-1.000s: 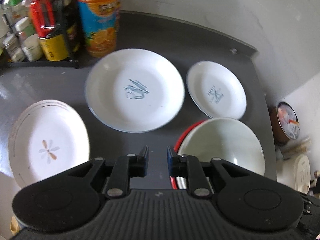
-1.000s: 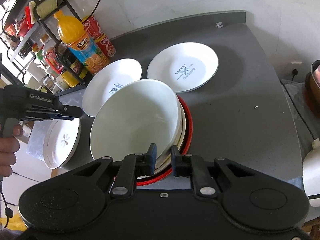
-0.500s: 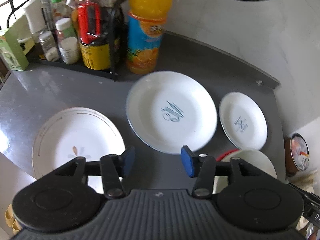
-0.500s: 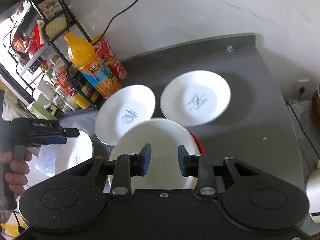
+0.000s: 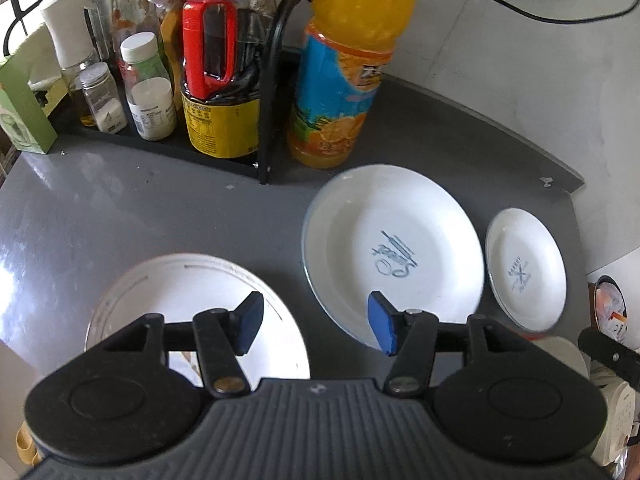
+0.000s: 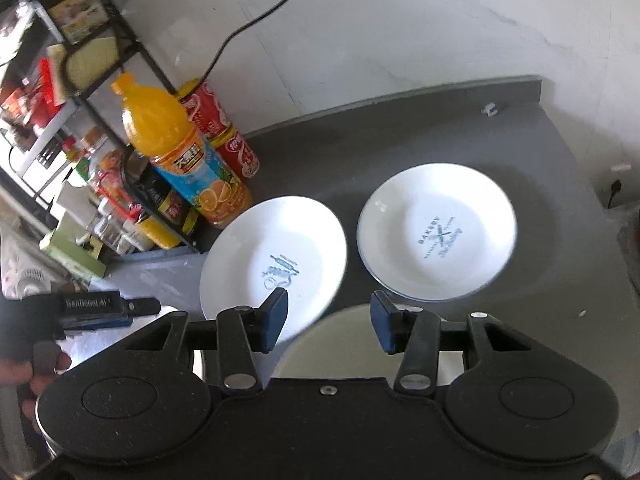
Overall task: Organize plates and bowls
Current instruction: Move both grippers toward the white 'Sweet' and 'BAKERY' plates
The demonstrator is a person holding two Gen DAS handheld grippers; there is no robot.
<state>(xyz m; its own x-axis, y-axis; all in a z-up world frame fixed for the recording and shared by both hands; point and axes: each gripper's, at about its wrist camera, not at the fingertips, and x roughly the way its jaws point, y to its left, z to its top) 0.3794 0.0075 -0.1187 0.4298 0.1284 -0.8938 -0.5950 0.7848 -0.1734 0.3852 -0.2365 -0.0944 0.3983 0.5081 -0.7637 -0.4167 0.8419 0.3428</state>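
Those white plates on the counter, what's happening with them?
A person is tidying dishes with a two-finger gripper in each hand. Right now both the left gripper and the right gripper are open and hold nothing. Three plates lie apart on the grey counter: a gold-trimmed plate under the left gripper, a big plate by the orange juice bottle, and a bakery plate. A pale bowl sits just below the right gripper.

bare counter [image 5: 152,216] left, juice bottle [image 5: 344,68] and rack [image 5: 268,120] block behind plates [image 5: 392,248]
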